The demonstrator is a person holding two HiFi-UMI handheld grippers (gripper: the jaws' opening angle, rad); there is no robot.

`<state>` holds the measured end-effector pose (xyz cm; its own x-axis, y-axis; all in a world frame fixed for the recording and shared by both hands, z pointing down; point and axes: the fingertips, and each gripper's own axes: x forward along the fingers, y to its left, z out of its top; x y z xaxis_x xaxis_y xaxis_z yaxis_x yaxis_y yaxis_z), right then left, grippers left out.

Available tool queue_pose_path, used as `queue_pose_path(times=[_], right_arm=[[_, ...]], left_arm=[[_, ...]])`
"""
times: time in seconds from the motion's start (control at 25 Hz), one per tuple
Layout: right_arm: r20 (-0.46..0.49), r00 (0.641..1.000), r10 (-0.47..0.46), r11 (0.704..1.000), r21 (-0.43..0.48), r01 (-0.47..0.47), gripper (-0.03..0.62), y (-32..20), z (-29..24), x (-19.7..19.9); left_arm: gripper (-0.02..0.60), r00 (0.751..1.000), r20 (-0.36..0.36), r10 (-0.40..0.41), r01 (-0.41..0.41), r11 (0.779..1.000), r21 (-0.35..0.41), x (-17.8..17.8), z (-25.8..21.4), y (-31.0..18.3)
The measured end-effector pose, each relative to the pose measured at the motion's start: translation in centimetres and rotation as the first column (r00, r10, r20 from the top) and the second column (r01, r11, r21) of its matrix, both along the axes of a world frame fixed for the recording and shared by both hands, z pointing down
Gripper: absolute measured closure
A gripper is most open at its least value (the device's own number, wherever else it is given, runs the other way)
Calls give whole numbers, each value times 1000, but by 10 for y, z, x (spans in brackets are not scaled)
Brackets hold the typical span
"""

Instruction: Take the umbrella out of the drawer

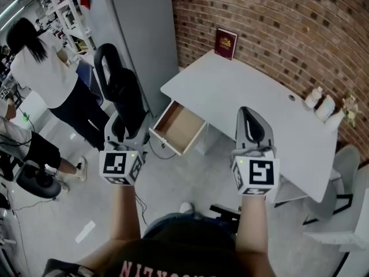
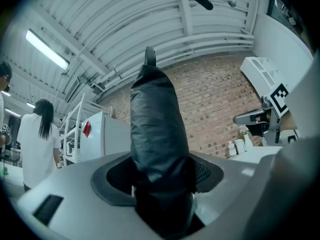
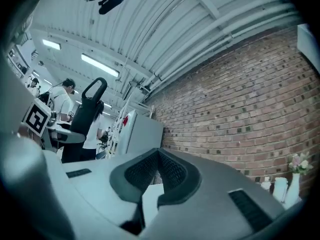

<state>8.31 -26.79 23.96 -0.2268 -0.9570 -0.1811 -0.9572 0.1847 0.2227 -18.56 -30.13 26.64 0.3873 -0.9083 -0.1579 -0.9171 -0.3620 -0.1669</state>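
Beside open drawer (image 1: 180, 126): left hand-held gripper (image 2: 162, 184) level, clamped on umbrella (image 2: 157, 129).

The umbrella (image 1: 123, 92) is black, the book (image 1: 225, 43) perhaps maroon.

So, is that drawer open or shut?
Open: the drawer sticks out from under the desk, with its wooden inside showing.

no legible text in view
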Motion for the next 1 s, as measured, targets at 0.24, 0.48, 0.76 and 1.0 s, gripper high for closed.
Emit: queue_pose_path(times=[0.24,0.48,0.76,1.0], right_arm=[[-47,999,24,1000,-6,-24,602,-1,-1,10],[-51,999,16,1000,-23,-17,602,1,4,7],[-56,998,2,999,-48,-5,602,5,10,0],[-59,998,-8,999,-52,4,602,6,12,1]], left_arm=[[311,1000,5,-16,16,1000,5,-3,-6,-1],[311,1000,-26,-9,8,1000,-14,-2,-4,-2],[311,1000,-30,0,-1,1000,-20,1,-1,2],[311,999,-35,4,-5,1000,-30,6,0,3]])
